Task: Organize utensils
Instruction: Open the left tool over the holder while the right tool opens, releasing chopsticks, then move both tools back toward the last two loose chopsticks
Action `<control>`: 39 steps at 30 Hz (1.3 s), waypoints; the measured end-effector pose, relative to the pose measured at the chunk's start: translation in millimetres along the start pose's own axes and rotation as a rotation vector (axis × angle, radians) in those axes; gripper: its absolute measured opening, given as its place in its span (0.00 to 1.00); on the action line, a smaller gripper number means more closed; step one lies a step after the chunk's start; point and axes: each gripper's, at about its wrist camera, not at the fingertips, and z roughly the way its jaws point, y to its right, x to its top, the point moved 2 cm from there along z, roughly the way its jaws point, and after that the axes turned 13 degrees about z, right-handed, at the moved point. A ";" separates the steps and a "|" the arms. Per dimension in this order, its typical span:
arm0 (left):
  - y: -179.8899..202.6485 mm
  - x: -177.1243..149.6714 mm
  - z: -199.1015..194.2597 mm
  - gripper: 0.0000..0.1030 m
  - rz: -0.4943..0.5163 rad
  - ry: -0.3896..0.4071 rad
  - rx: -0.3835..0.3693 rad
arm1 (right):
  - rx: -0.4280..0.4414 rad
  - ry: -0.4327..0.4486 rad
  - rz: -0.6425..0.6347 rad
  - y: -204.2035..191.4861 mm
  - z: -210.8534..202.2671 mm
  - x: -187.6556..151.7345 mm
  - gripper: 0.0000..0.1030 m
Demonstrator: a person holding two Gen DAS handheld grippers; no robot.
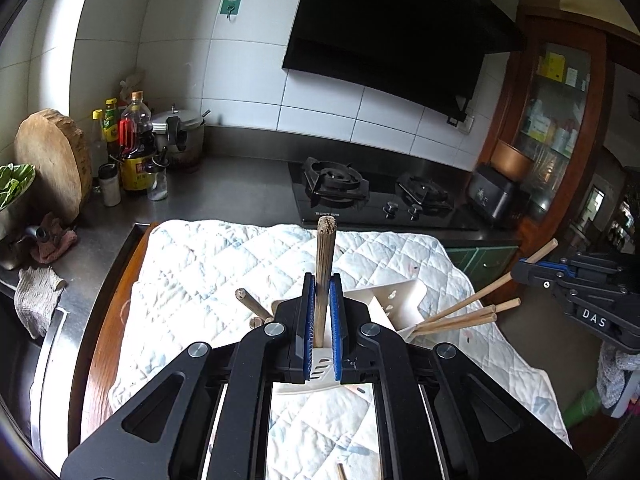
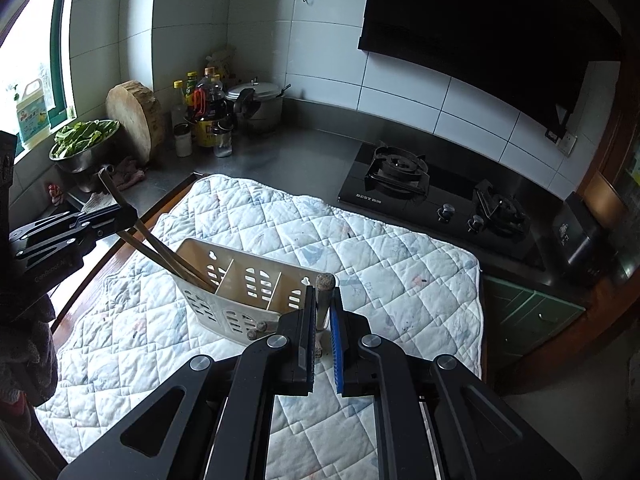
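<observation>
A beige slotted utensil caddy [image 2: 244, 280] with three compartments stands on a white quilted mat [image 2: 380, 264]. My left gripper [image 1: 322, 280] is shut on a wooden chopstick [image 1: 325, 264] standing upright over the caddy's left compartment; it also shows in the right wrist view [image 2: 120, 216], with other chopsticks [image 2: 176, 260] leaning in that compartment. My right gripper [image 2: 323, 292] is shut on another wooden chopstick [image 2: 323, 300] at the caddy's right end; it shows in the left wrist view [image 1: 524, 272] holding a chopstick [image 1: 480, 292] beside several others [image 1: 460, 320] in the caddy [image 1: 396, 300].
A black gas stove [image 2: 436, 196] sits behind the mat. At the back left stand bottles [image 2: 206, 116], a pressure cooker [image 2: 258, 104], a round wooden chopping block [image 2: 136, 116] and a steel bowl of greens [image 2: 84, 144]. A black appliance [image 2: 580, 232] stands at the right.
</observation>
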 end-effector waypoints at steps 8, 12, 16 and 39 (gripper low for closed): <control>2.4 -0.3 -7.3 0.23 0.003 0.014 -0.001 | 0.024 0.022 0.022 4.8 -5.7 -5.1 0.11; 6.7 -2.7 -22.9 0.29 0.019 0.030 0.004 | 0.036 0.060 0.038 7.5 -23.6 -11.4 0.16; 11.1 -10.4 -45.4 0.38 0.030 0.050 0.013 | 0.061 0.085 0.054 6.5 -41.9 -27.5 0.16; 9.1 -162.7 -135.3 0.51 -0.045 0.022 0.083 | 0.201 -0.036 0.160 -51.7 -34.3 -220.8 0.16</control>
